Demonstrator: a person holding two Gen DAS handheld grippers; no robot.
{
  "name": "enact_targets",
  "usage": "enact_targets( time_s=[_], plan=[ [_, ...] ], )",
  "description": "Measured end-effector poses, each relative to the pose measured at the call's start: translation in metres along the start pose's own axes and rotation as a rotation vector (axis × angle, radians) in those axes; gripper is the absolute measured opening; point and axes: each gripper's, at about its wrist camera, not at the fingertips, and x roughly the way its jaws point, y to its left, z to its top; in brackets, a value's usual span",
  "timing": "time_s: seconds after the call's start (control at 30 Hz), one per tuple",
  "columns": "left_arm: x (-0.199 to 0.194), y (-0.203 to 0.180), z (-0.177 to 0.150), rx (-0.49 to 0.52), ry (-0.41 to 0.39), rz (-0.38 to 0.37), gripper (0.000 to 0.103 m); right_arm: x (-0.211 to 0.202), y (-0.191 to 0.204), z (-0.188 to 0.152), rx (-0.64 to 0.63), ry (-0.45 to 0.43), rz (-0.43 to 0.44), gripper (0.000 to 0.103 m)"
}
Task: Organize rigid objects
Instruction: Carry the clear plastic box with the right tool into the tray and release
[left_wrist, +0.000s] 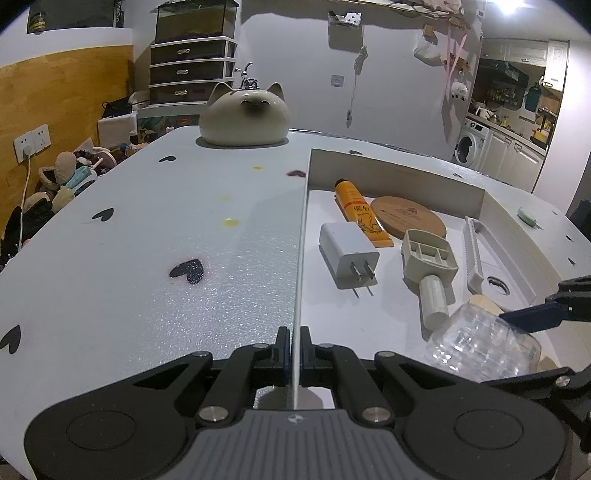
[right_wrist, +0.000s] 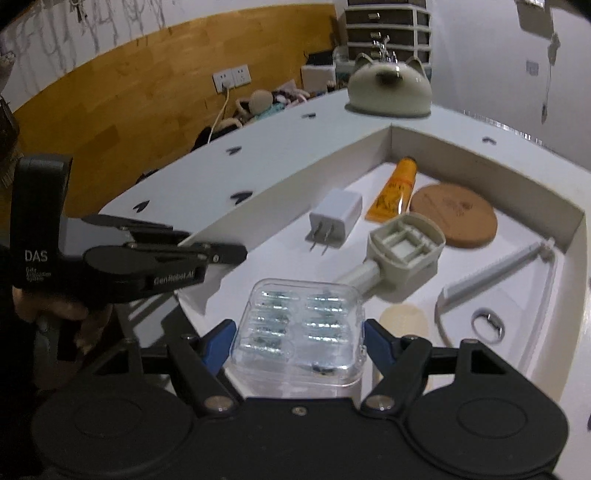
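The left tongs (left_wrist: 294, 354) are pressed together on the near wall of the shallow white box (left_wrist: 300, 236), steadying it on the worktop (left_wrist: 147, 221). The right tongs (right_wrist: 297, 341) pinch a clear plastic case (right_wrist: 299, 325) by its sides, just above the box's near corner. Already inside lie a white charger plug (right_wrist: 334, 218), an orange tube (right_wrist: 397, 190), a cork coaster (right_wrist: 456, 216) and what looks like a grey brush (right_wrist: 400, 251). Lowered carelessly, the slick case could slip or land on the brush handle and sit tilted.

Two close wrist views, angled down — shared white tray (left_wrist: 391, 168) (right_wrist: 480, 147).
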Motion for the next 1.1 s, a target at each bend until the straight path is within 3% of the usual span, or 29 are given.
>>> enact_targets(
  time_s=[0.2,0.37,0.4,0.47,0.53,0.77,0.93,1.1],
  plan=[
    [0.0,0.0,0.0,-0.001,0.001,0.0,0.003,0.0,-0.007,0.0,0.041,0.048,-0.015,0.076],
    [0.001,0.0,0.0,0.0,0.001,0.002,0.003,0.001,-0.015,0.004,0.117,0.045,0.033,0.077],
    [0.001,0.0,0.0,0.0,0.001,0.001,0.003,0.003,-0.016,0.005,0.13,0.049,0.042,0.075],
    [0.001,0.0,0.0,0.0,0.001,0.001,0.003,0.009,-0.015,0.006,0.142,0.067,0.063,0.062],
    [0.001,0.0,0.0,0.001,0.001,0.001,0.003,0.014,-0.012,0.006,0.14,0.083,0.069,0.058],
    [0.001,0.0,0.0,0.0,0.001,0.001,0.003,0.012,-0.01,0.005,0.143,0.084,0.036,0.064],
    [0.001,-0.001,0.0,-0.001,0.001,0.001,0.003,0.001,-0.01,0.007,0.152,0.052,0.016,0.064],
    [0.001,-0.001,0.0,-0.001,0.002,0.002,0.003,-0.013,-0.009,0.007,0.137,0.016,-0.018,0.071]
  ],
)
